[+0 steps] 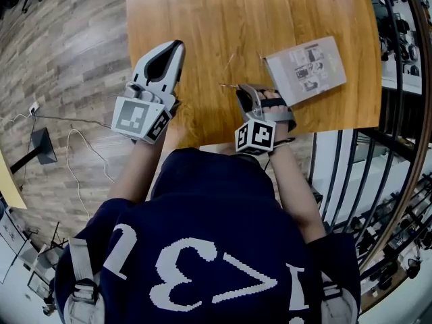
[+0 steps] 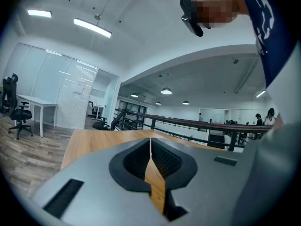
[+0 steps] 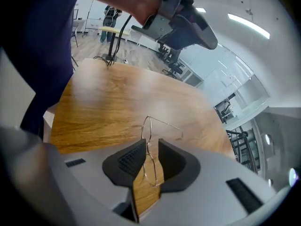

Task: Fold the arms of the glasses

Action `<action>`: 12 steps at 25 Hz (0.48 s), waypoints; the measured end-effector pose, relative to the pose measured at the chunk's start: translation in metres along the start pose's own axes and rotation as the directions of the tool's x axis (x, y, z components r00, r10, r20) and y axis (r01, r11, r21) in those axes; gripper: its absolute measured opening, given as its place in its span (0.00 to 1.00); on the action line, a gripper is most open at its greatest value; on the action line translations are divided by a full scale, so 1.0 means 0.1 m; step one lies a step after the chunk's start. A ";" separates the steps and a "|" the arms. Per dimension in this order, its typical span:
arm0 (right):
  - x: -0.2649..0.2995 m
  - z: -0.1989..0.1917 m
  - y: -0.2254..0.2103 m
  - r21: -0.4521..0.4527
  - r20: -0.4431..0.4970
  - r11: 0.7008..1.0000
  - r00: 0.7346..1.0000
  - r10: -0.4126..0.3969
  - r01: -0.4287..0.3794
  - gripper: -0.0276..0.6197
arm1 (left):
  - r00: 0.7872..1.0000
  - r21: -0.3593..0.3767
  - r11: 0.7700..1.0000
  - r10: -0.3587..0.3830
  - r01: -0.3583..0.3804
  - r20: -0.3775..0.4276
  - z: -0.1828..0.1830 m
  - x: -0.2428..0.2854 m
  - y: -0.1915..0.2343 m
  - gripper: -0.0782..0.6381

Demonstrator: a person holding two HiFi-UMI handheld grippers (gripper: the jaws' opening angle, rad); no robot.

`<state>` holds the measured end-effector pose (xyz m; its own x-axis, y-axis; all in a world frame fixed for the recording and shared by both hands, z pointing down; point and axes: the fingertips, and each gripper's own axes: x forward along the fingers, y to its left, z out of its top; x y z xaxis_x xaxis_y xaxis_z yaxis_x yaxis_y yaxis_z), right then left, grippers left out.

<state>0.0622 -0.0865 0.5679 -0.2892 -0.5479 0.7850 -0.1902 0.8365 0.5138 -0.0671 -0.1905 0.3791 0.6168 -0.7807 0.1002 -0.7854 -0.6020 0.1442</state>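
Thin gold wire glasses (image 3: 146, 128) stand edge-on between the pads of my right gripper (image 3: 150, 142), which is shut on the front of the frame. One arm sticks out unfolded to the right above the wooden table (image 3: 117, 107). From the head view, the right gripper (image 1: 244, 90) hovers near the table's front edge and a wire arm of the glasses (image 1: 228, 85) pokes out to its left. My left gripper (image 1: 177, 44) is over the table's left side, shut with nothing in it. In the left gripper view, the left gripper (image 2: 151, 140) has its tips together.
A grey printed booklet (image 1: 305, 69) lies on the table (image 1: 202, 19) just right of the right gripper. A black railing (image 1: 398, 147) runs along the table's right side. The wood floor (image 1: 67, 59) lies to the left, with a cable (image 1: 81, 147) on it.
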 end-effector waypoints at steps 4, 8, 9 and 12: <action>0.11 -0.08 0.07 -0.024 -0.040 1.000 0.999 -0.009 0.008 0.20 | 1.000 -0.003 1.000 0.011 -0.011 -0.005 -0.02 -0.02 0.05 0.14; 0.12 -0.09 0.06 -0.015 -0.031 1.000 1.000 -0.004 0.003 0.14 | 1.000 -0.003 1.000 0.012 -0.012 -0.001 0.00 -0.02 0.08 0.14; 0.10 -0.08 0.03 -0.010 -0.021 1.000 1.000 -0.005 0.005 0.12 | 1.000 -0.005 1.000 0.006 -0.006 0.000 0.00 -0.01 0.08 0.14; -0.03 -0.03 -0.09 0.012 0.016 1.000 1.000 -0.005 0.005 0.11 | 0.999 -0.008 0.999 -0.032 0.033 0.010 0.04 0.01 0.03 0.14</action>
<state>0.0674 -0.0927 0.5621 -0.3030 -0.5522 0.7767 -0.2027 0.8337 0.5137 -0.0695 -0.1939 0.3757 0.6414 -0.7625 0.0856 -0.7645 -0.6257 0.1552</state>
